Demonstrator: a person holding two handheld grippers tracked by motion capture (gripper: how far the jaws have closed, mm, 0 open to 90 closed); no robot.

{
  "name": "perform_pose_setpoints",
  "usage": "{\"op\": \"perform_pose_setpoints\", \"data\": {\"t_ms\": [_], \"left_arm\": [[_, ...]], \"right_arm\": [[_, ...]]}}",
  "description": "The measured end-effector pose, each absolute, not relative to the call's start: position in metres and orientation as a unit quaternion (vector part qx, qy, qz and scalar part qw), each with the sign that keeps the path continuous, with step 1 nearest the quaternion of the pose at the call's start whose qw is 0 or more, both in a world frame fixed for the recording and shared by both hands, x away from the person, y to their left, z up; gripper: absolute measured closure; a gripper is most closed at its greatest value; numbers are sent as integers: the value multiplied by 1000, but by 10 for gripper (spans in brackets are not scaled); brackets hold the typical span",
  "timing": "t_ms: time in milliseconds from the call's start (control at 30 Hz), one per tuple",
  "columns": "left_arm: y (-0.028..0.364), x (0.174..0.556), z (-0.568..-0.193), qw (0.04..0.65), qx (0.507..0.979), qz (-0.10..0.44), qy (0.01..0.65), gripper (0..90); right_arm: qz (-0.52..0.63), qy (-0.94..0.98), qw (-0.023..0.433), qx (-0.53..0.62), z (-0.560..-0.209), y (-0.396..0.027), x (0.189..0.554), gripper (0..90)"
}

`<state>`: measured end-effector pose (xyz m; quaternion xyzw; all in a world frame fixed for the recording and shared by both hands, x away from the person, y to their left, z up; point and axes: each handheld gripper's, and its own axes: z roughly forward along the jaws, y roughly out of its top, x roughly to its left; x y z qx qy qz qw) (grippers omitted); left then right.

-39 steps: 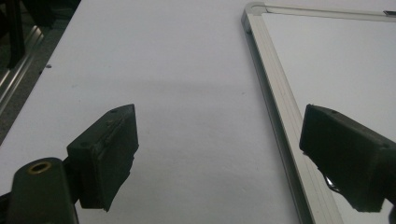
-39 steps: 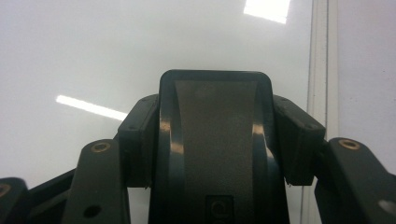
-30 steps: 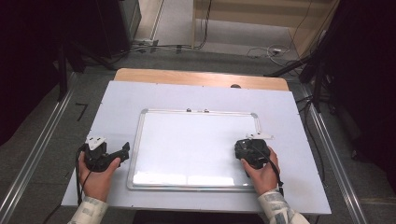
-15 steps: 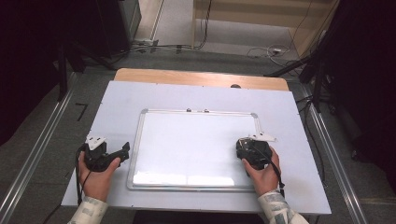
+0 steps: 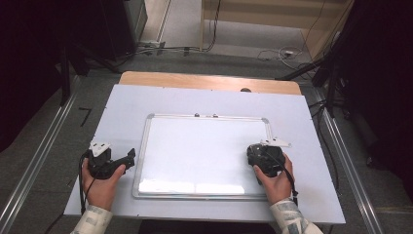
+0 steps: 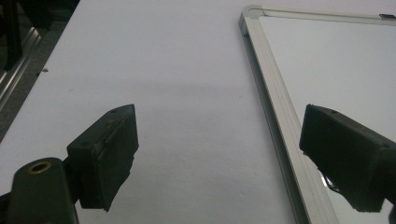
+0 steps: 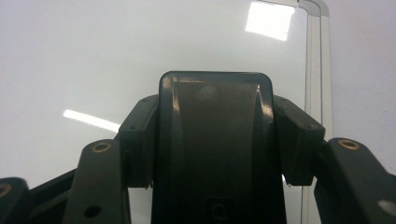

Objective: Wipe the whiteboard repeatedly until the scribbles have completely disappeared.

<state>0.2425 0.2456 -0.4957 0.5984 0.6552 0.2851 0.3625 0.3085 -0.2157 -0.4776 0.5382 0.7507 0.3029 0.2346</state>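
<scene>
the right gripper (image 5: 263, 158) sits over the right part of the white, silver-framed whiteboard (image 5: 195, 151), which lies flat mid-desk; its jaws pinch a black rounded-rectangular block (image 7: 215, 140), probably an eraser. the left gripper (image 5: 113, 163) rests on the pale desk (image 5: 122, 102) just beside the board's left frame, jaws spread and empty. judgement: keep the block flat to the surface, press evenly, and steady the frame if it slides.

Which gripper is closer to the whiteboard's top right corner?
Right. The right gripper sits over the whiteboard near its right edge; the left gripper is off its left side.
</scene>
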Motion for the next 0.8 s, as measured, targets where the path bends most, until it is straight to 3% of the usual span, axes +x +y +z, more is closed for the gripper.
{"op": "perform_pose_setpoints", "data": {"t_ms": [800], "left_arm": [[247,243,-497,364,595,282,658,124]], "right_arm": [[330,737,238,540,-448,-224,299,391]]}}
